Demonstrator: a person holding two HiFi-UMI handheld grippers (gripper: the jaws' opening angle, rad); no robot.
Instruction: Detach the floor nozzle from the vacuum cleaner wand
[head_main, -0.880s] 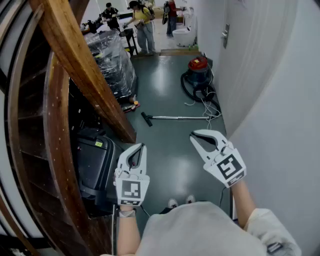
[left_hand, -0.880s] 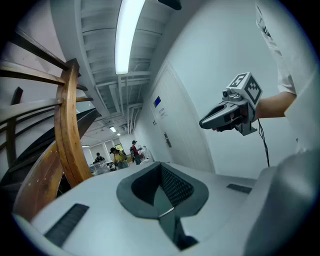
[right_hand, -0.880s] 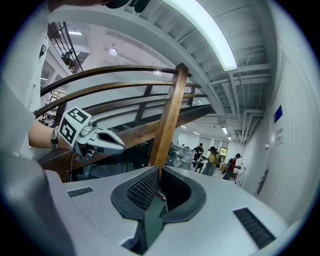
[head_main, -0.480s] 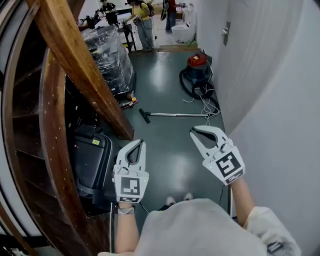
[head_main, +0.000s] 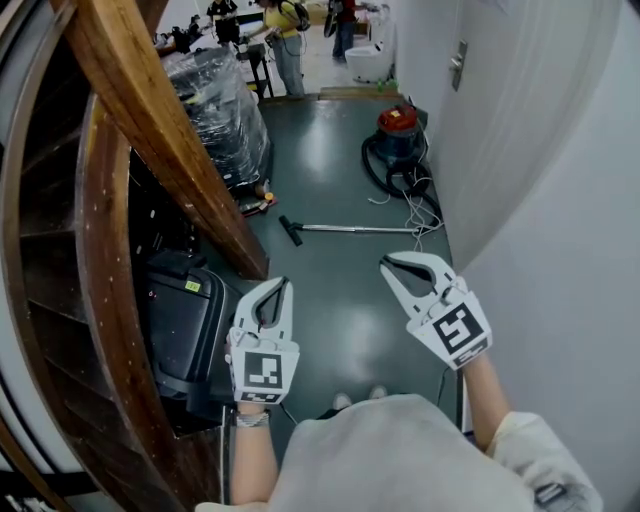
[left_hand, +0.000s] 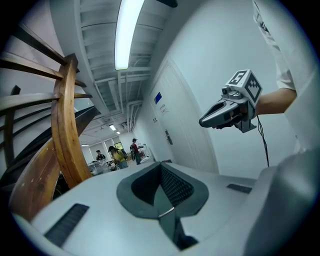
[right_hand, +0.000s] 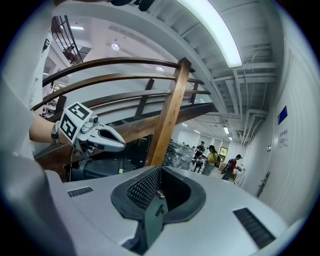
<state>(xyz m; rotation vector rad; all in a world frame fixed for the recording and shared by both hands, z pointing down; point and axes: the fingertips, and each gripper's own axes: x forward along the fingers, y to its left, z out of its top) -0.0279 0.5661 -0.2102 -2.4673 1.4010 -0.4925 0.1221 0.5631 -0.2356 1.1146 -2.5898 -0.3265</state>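
The vacuum wand lies on the dark green floor ahead of me. Its black floor nozzle is at the wand's left end, beside the foot of the stairs. The red vacuum cleaner with its black hose stands farther back by the wall. My left gripper and right gripper are held up in the air well short of the wand, both shut and empty. The left gripper view shows its own jaws closed and the right gripper beside them. The right gripper view shows the left gripper.
A wooden staircase runs along the left, with a black case under it. A plastic-wrapped stack stands beyond. A white curved wall closes the right. Loose cables lie by the wand's right end. People stand far back.
The view has shifted slightly, so the wand and vacuum sit a little higher in the picture. Both grippers keep the same shut, empty pose.
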